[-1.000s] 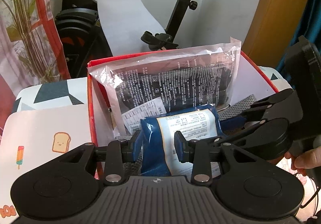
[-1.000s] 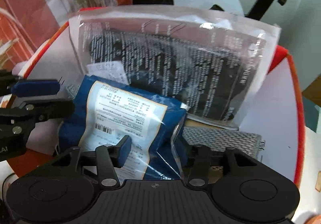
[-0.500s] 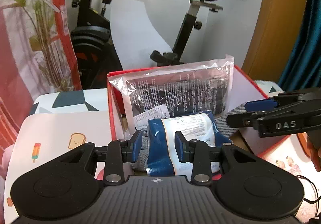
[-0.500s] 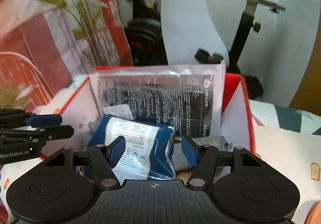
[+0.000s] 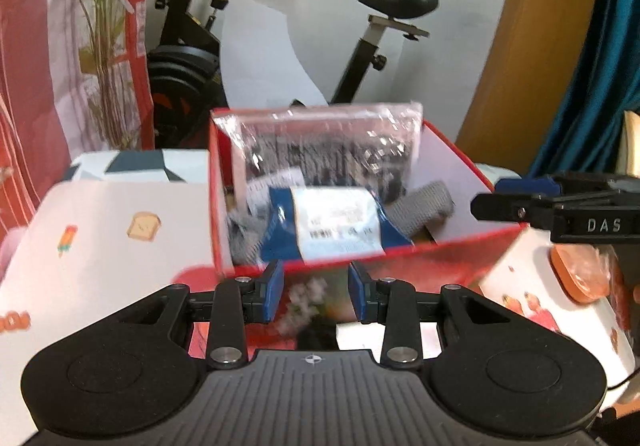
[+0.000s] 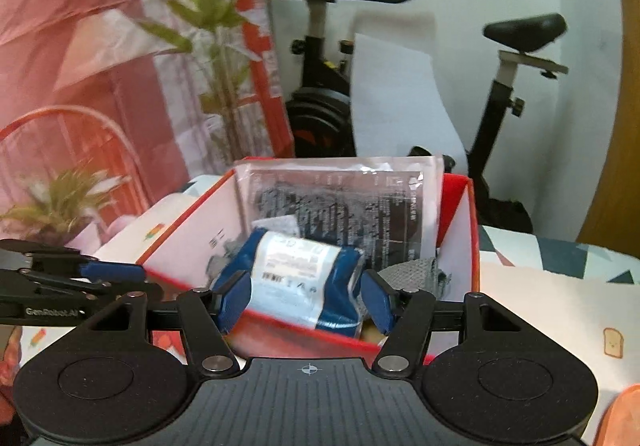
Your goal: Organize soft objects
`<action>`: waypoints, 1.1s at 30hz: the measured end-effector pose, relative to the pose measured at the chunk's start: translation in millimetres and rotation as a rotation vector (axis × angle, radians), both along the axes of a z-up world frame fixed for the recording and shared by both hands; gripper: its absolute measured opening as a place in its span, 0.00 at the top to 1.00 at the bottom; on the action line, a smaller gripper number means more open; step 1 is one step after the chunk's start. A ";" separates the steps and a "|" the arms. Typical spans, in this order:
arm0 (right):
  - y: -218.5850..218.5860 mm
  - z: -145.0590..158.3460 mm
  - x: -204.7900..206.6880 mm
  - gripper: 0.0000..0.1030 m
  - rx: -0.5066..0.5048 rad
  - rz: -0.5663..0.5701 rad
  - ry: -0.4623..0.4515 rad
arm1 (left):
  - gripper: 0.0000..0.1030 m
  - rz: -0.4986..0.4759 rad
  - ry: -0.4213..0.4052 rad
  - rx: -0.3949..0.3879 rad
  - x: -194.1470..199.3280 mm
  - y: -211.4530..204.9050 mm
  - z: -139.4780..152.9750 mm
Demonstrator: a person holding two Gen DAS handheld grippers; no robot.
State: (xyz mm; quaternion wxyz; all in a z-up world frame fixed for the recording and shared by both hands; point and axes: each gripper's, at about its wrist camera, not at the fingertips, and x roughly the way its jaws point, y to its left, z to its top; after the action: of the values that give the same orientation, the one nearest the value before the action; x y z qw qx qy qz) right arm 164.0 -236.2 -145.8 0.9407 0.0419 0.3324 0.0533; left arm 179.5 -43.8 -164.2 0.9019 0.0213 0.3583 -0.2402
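Note:
A red box (image 5: 448, 242) (image 6: 180, 230) stands on the table. In it lie a blue soft pack with a white label (image 5: 336, 222) (image 6: 296, 278), a clear plastic bag with black print (image 5: 320, 142) (image 6: 344, 202) leaning on the far wall, and grey fabric (image 5: 424, 206) (image 6: 412, 270). My left gripper (image 5: 316, 296) is open and empty, in front of the box's near wall. My right gripper (image 6: 304, 296) is open and empty, near the box's front edge, with the blue pack seen between its fingers. Each gripper shows in the other's view: the right (image 5: 560, 202), the left (image 6: 72, 278).
The table has a white cloth with toast and popsicle prints (image 5: 120, 230) (image 6: 560, 318). An exercise bike (image 5: 372, 38) (image 6: 508, 58) and a leafy plant (image 5: 100, 46) (image 6: 216, 46) stand behind the table. An orange object (image 5: 576, 278) lies at the right.
Both grippers have pulled back and up out of the box. The blue pack stays lying in the box, and both grippers are open wider.

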 end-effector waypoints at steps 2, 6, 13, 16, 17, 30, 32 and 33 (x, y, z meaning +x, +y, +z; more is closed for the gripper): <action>2.9 -1.2 -9.1 0.49 -0.011 0.026 0.000 | 0.64 -0.017 0.011 0.012 -9.0 -3.1 -8.6; 4.7 -7.8 -24.3 0.51 -0.018 0.051 0.028 | 0.64 -0.031 0.068 0.014 -19.9 -3.4 -27.3; 2.5 -35.7 -46.9 0.52 -0.046 0.077 0.092 | 0.64 -0.024 0.145 -0.001 -25.6 -2.4 -52.1; 2.1 -58.2 -55.1 0.52 -0.086 0.078 0.140 | 0.64 -0.029 0.176 -0.002 -26.6 -4.0 -62.0; 2.9 -67.7 -58.0 0.50 -0.103 0.082 0.162 | 0.64 -0.029 0.186 -0.001 -26.7 -4.1 -64.2; 22.4 -121.3 -81.5 0.25 -0.288 0.177 0.259 | 0.64 0.001 0.236 0.000 -23.7 -3.7 -77.2; 26.3 -121.6 -82.7 0.20 -0.308 0.195 0.254 | 0.64 0.001 0.239 0.000 -23.8 -3.9 -77.9; 28.1 -121.9 -83.0 0.20 -0.317 0.206 0.255 | 0.64 0.001 0.240 0.000 -23.6 -4.9 -78.3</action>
State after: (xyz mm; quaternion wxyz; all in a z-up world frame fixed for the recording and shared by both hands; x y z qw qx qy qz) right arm 80.9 -208.1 -267.7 0.8756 -0.1344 0.4552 0.0905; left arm 155.9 -48.6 -242.5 0.8526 -0.0078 0.4638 -0.2406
